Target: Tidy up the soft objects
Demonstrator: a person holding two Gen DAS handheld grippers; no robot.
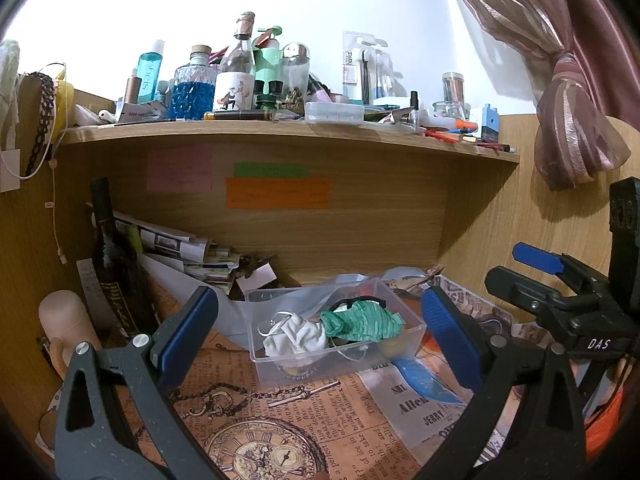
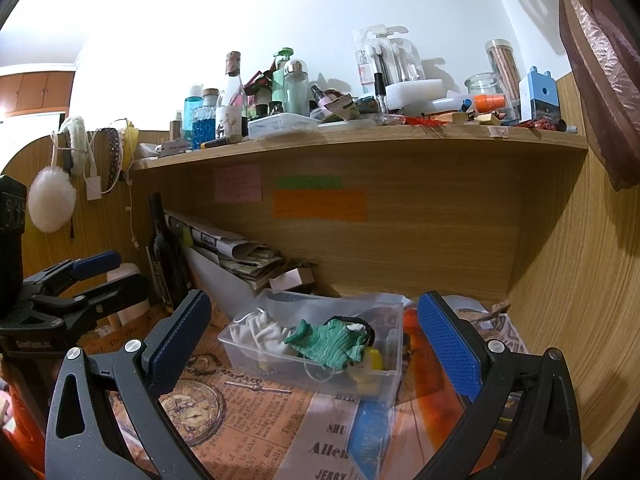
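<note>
A clear plastic box [image 1: 414,334] [image 2: 390,376] stands on the paper-covered desk under the shelf. In it lie a crumpled white cloth [image 1: 296,336] [image 2: 260,330], a green ribbed cloth [image 1: 360,322] [image 2: 330,342] with a black band, and something yellow [image 2: 374,360]. My left gripper [image 1: 320,344] is open and empty, its blue pads either side of the box, short of it. My right gripper [image 2: 316,344] is open and empty, also facing the box. Each gripper shows at the edge of the other's view, the right one [image 1: 560,280] and the left one [image 2: 80,284].
A wooden shelf [image 1: 280,134] [image 2: 360,140] crowded with bottles and jars hangs above. A dark wine bottle [image 1: 116,264] [image 2: 166,256], stacked papers [image 1: 188,252], a pink cylinder [image 1: 64,316] stand at left. A wooden wall [image 2: 580,280] and curtain [image 1: 572,120] are at right.
</note>
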